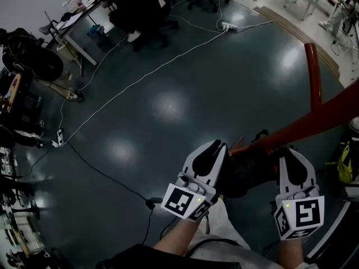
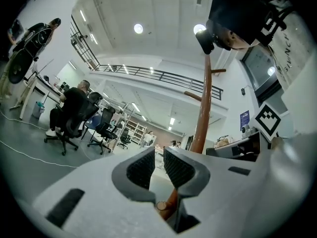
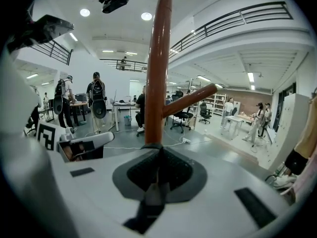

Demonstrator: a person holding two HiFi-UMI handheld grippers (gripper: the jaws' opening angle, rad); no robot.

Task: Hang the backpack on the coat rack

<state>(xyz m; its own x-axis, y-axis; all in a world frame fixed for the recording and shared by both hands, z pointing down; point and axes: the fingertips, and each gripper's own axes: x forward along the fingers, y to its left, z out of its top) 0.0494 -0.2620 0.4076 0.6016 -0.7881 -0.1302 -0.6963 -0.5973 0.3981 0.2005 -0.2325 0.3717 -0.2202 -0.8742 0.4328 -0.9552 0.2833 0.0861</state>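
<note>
A black backpack [image 1: 249, 172] hangs between my two grippers, low in the head view and right next to the orange-brown coat rack [image 1: 314, 72]. My right gripper [image 1: 283, 153] is shut on a thin dark strap [image 3: 154, 200] of the backpack. The rack's pole [image 3: 157, 68] rises just beyond its jaws [image 3: 159, 155], with a peg [image 3: 190, 99] slanting up to the right. My left gripper [image 1: 217, 147] sits at the backpack's left side. Its jaws [image 2: 157, 157] stand a narrow gap apart with nothing seen between the pads, and the rack pole [image 2: 203, 113] stands ahead to their right.
White and black cables run across the dark glossy floor to a power strip [image 1: 229, 25]. A seated person [image 1: 134, 10] on an office chair and desks are at the far left. A yellow-green bag [image 1: 344, 167] lies at the right edge. Several people stand further off [image 3: 96, 100].
</note>
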